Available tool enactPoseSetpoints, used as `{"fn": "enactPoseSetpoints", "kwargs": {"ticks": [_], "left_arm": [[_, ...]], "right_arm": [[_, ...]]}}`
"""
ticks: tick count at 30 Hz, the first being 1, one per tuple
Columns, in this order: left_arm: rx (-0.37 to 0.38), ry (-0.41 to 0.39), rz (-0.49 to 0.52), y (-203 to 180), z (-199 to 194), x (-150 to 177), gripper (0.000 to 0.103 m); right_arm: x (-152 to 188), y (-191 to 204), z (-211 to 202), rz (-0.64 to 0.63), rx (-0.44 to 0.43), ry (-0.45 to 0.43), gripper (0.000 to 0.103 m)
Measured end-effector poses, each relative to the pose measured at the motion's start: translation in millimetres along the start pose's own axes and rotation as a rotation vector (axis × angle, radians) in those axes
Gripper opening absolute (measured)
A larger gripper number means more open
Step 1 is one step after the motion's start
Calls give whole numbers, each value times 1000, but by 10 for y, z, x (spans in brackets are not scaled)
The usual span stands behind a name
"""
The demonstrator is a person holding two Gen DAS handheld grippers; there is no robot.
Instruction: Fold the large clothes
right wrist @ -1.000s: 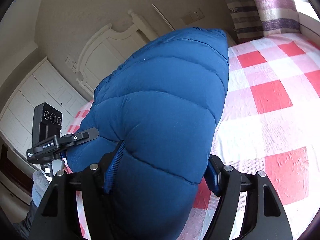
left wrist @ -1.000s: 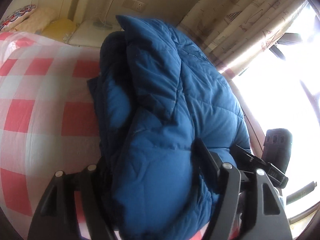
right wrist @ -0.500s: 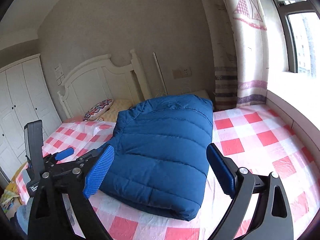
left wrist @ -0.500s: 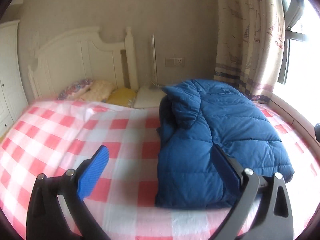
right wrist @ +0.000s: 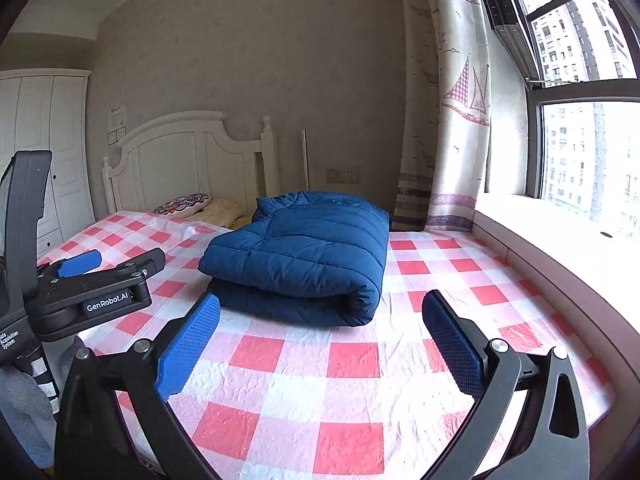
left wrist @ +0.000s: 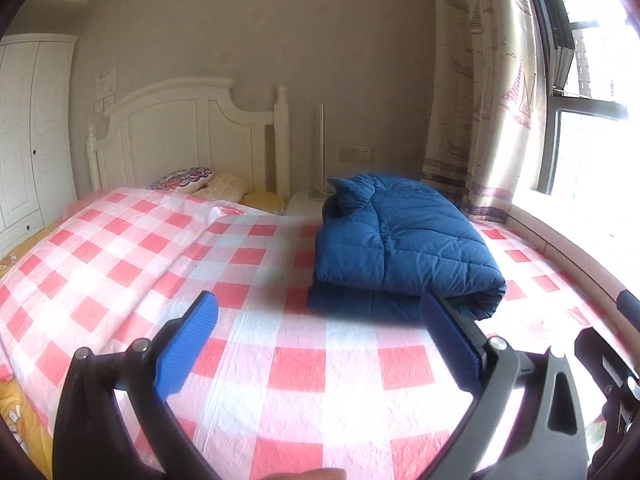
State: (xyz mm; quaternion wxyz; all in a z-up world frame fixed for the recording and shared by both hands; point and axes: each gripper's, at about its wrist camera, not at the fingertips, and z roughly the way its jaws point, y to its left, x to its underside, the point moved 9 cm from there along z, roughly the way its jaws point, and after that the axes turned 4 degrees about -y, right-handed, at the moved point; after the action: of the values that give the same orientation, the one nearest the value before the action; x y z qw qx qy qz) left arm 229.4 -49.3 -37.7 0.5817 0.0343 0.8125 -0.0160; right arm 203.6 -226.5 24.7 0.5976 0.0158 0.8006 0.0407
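Blue puffer jacket (left wrist: 404, 240) lies folded into a thick bundle on the bed (left wrist: 256, 264), on the red/white check sheet (left wrist: 300, 364), toward the window side & a bit short of the pillows (left wrist: 200, 181) at the headboard (left wrist: 188, 136). Fold edge faces the cameras, w/ a lower layer showing under the top one; collar end points toward the headboard. Left gripper (left wrist: 320, 344) hovers above the sheet w/ blue pads spread wide, nothing between them; the jacket sits ahead of it & slightly right, its near edge just beyond the right-hand pad in that view, not touching. Right gripper (right wrist: 322, 344) is likewise spread wide & empty; in its view the jacket (right wrist: 304, 252) lies straight ahead, a bit left of centre, clear of both pads w/ bare sheet (right wrist: 352, 364) between. Left gripper (right wrist: 96, 280) also shows at the left edge of the right wrist view, beside the bed & apart from the jacket. Curtain (right wrist: 452, 120) w/ sailboat print hangs past the jacket's far end, window (right wrist: 588, 120) to the right, white wardrobe (left wrist: 28, 128) far left.
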Motion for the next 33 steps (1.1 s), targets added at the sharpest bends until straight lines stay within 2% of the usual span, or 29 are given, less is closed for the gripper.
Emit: {"fn": "enactPoseSetpoints", "kwargs": {"ticks": [13,33], "left_arm": [[-7,29,16,-39,-44,231,101],[-6,24,27,-59,-70,267,101]], "right_arm": [[143,12,-87,-1,-5,12,97],[242,87,-94,2,-19,30,97]]}}
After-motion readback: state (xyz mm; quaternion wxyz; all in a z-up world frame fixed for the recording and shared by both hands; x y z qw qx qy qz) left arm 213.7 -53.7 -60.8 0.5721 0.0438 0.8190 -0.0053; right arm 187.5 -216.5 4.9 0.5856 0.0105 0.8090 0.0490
